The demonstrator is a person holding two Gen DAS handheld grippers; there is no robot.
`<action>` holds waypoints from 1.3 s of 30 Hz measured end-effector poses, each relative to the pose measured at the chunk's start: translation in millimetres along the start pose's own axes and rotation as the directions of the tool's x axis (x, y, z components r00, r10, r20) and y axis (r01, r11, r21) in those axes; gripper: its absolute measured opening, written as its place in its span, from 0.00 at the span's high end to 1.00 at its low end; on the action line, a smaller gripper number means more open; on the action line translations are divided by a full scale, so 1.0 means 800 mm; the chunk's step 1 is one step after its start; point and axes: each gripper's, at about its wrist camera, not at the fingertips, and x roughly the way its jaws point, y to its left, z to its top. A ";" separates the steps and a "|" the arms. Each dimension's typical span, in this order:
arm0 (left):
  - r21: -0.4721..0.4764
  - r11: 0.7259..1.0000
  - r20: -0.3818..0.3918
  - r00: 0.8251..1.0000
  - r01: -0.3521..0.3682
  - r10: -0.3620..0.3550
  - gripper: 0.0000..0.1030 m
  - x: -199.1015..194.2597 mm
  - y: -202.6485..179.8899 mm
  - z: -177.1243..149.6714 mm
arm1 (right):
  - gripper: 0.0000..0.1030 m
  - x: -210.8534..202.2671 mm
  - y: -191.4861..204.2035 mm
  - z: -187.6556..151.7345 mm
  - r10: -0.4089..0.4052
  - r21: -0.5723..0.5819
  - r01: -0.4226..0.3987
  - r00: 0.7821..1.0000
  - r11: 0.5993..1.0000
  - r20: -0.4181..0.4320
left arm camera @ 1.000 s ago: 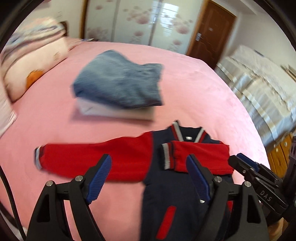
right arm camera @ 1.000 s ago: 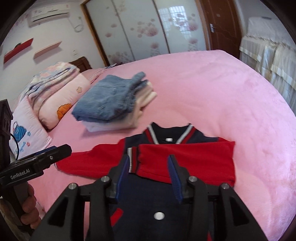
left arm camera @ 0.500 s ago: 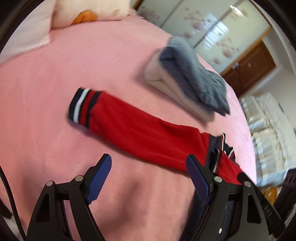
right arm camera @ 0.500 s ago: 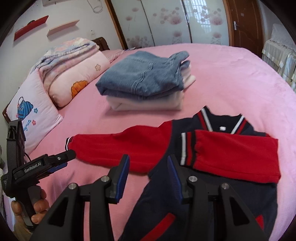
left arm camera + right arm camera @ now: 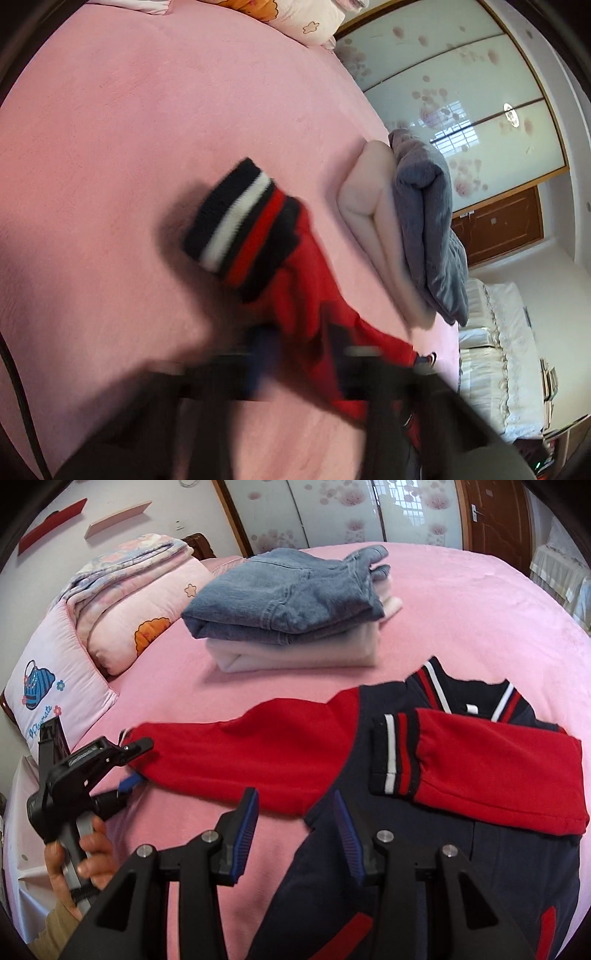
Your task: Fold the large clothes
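A navy jacket with red sleeves lies on the pink bed. Its right sleeve is folded across the chest. Its left sleeve lies stretched out to the left. My left gripper is at that sleeve's striped cuff, its jaws on either side of the sleeve end. In the left wrist view the fingers are blurred around the red sleeve, close together. My right gripper is open and empty, above the jacket's left side near the armpit.
A folded stack of jeans on a cream garment lies behind the jacket. Pillows and a folded quilt sit at the left. A wardrobe and door stand behind the bed.
My left gripper has moved left and down to the outstretched sleeve's cuff, and its jaws have closed in around the sleeve. My right gripper has shifted slightly left over the jacket.
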 end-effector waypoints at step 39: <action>0.660 0.751 -0.208 0.969 0.042 0.130 0.42 0.074 -0.282 -0.212 | 0.58 -0.101 -0.232 -0.040 -0.035 0.300 0.003 0.994 0.954 0.101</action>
